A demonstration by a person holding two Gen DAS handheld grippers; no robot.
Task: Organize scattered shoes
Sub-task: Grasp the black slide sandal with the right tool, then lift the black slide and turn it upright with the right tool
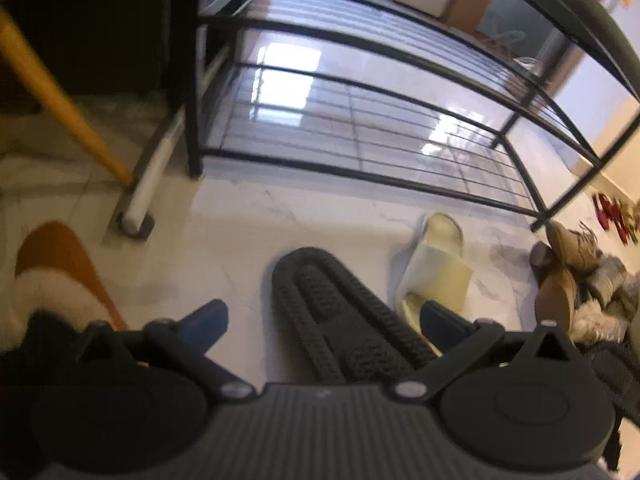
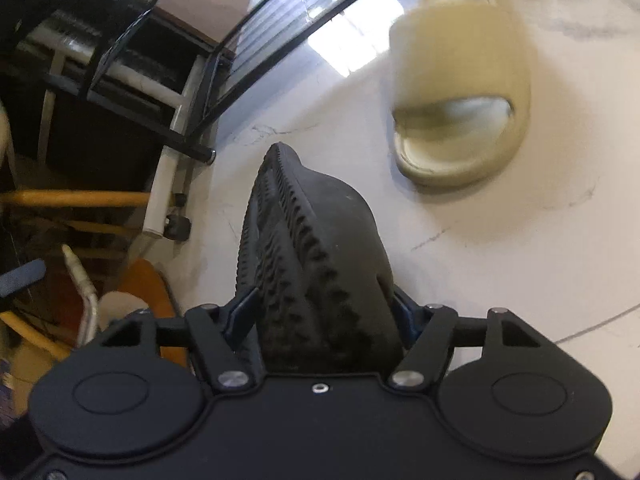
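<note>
My right gripper (image 2: 324,312) is shut on a black slipper (image 2: 316,232), held on its edge above the white floor with the ribbed sole facing left. A cream slide slipper (image 2: 460,92) lies on the floor ahead and to the right of it. In the left wrist view my left gripper (image 1: 324,320) stands open, its blue fingertips (image 1: 208,318) wide apart. A black slipper (image 1: 332,304), sole showing, fills the gap between them without touching the pads. The cream slide (image 1: 436,264) lies just to its right. The black metal shoe rack (image 1: 360,128) stands bare behind.
Brown fur-lined boots (image 1: 568,268) are piled at the right, with red shoes (image 1: 612,216) beyond. An orange slipper with white fur (image 1: 52,272) lies at the left. A yellow leg (image 1: 60,100) and a white post (image 1: 148,184) stand left of the rack (image 2: 224,60).
</note>
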